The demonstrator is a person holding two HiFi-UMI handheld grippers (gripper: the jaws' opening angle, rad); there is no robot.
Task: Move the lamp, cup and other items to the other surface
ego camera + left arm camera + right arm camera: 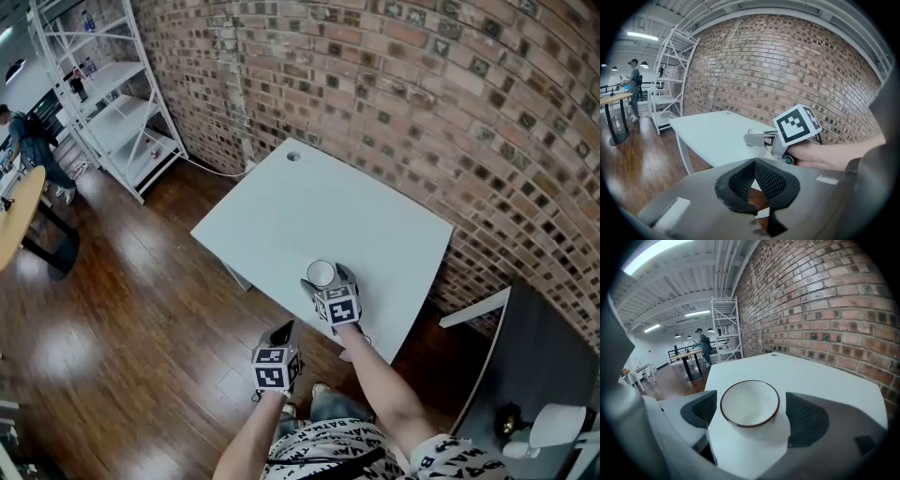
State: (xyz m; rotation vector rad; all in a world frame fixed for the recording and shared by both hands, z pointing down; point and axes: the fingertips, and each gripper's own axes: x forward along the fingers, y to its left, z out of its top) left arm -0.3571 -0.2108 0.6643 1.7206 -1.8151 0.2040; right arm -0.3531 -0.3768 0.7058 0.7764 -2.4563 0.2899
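Observation:
A white cup (750, 404) with a dark red rim stands upright on the white table (281, 216), near its front edge (321, 274). My right gripper (751, 417) is open around it, a pad on each side with a gap between each pad and the cup. In the head view this gripper (323, 279) reaches in from the front. My left gripper (281, 336) hangs over the wooden floor just off the table's front edge. Its dark pads meet with nothing between them (757, 180), and it looks toward the right gripper's marker cube (797, 124).
A dark grey surface (539, 356) at the right carries a white lamp-like object (555, 427) and a small dark thing (509, 422). The brick wall (422, 103) runs behind the table. A white shelf rack (112, 103), a round wooden table (17, 225) and a person (28, 141) are at the far left.

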